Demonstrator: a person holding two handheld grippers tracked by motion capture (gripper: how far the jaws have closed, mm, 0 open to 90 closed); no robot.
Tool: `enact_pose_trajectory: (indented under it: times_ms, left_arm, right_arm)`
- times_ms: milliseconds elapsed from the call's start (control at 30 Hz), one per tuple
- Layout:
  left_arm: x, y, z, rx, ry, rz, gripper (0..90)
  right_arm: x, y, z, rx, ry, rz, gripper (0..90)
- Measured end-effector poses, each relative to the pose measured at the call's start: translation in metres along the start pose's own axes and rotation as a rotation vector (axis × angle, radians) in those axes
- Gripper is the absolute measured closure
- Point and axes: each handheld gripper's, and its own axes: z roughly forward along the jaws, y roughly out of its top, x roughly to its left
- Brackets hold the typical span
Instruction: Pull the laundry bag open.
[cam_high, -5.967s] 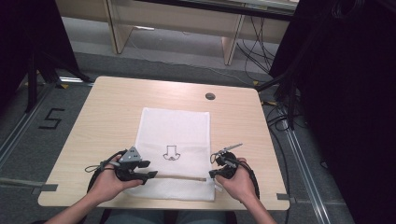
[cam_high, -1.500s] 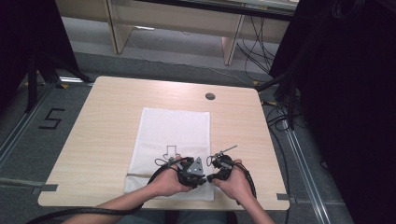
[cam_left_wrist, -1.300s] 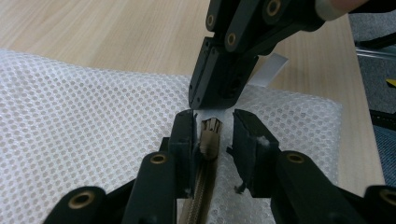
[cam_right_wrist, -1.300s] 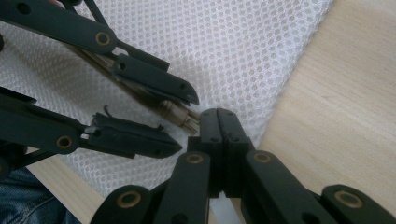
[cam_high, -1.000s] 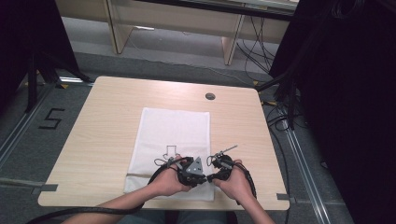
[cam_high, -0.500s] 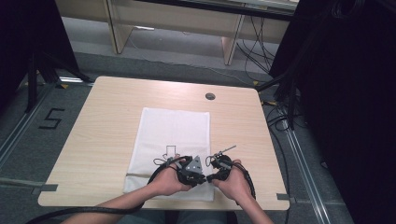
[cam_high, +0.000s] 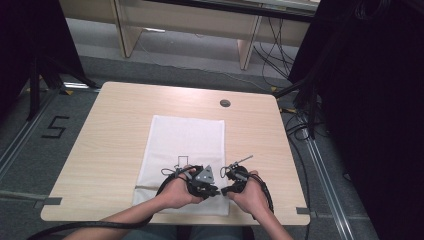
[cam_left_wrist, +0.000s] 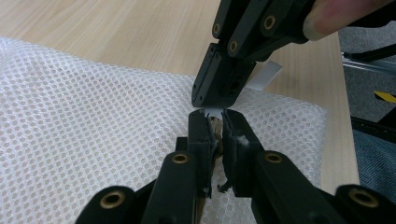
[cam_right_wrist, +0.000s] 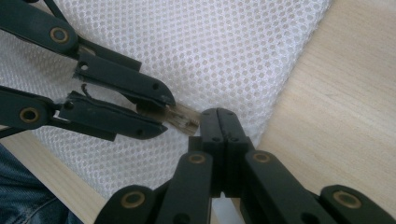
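The white mesh bag (cam_high: 182, 150) lies flat in the middle of the light wooden desk (cam_high: 110, 130), with its near edge close to the person. The bag looks soft, thin and very light. It is full of tiny holes, so it will bend and fold easily and could snag on a sharp corner.

Both tools are at the near right corner of the bag. The left tool (cam_left_wrist: 214, 122) is clenched on a small brown slider (cam_left_wrist: 215, 127), which looks like the pull of the bag's zip. The slider is small and hard, so it is a good place to take hold. The right tool (cam_right_wrist: 219, 116) is shut tight on a thin white tab (cam_left_wrist: 264, 77) at the edge of the bag, just beside the slider. The two tools almost touch.

I think one tool should hold the bag still while the other pulls the slider slowly, or the soft mesh will bunch up.

A black outline shape (cam_high: 183, 161) is printed on the bag, near the tools. On the floor to the left of the desk is a black number 5 (cam_high: 54, 128).
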Motion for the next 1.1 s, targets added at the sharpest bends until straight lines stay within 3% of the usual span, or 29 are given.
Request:
enact_pose_trajectory:
  times_ms: [167, 333, 367, 400, 1100]
  left_arm:
    - [0.001, 0.000, -0.005, -0.001, -0.002, 0.002, 81.8]
    - [0.001, -0.002, -0.007, -0.006, 0.000, -0.002, 81.7]
    - [0.002, -0.002, -0.007, -0.005, -0.001, 0.017, 81.7]
    - [0.001, -0.002, -0.007, -0.006, -0.001, 0.002, 81.7]
    - [0.002, -0.003, -0.012, -0.006, -0.006, -0.006, 81.7]
  right_arm:
    - [0.000, 0.001, 0.000, 0.001, -0.002, -0.020, 90.0]
    - [0.001, 0.000, 0.001, -0.001, 0.004, -0.010, 90.0]
    - [0.001, 0.001, 0.000, 0.006, -0.001, -0.011, 90.0]
    - [0.001, 0.001, 0.000, 0.006, -0.001, -0.011, 90.0]
    - [0.000, 0.000, 0.000, 0.000, 0.003, -0.018, 90.0]
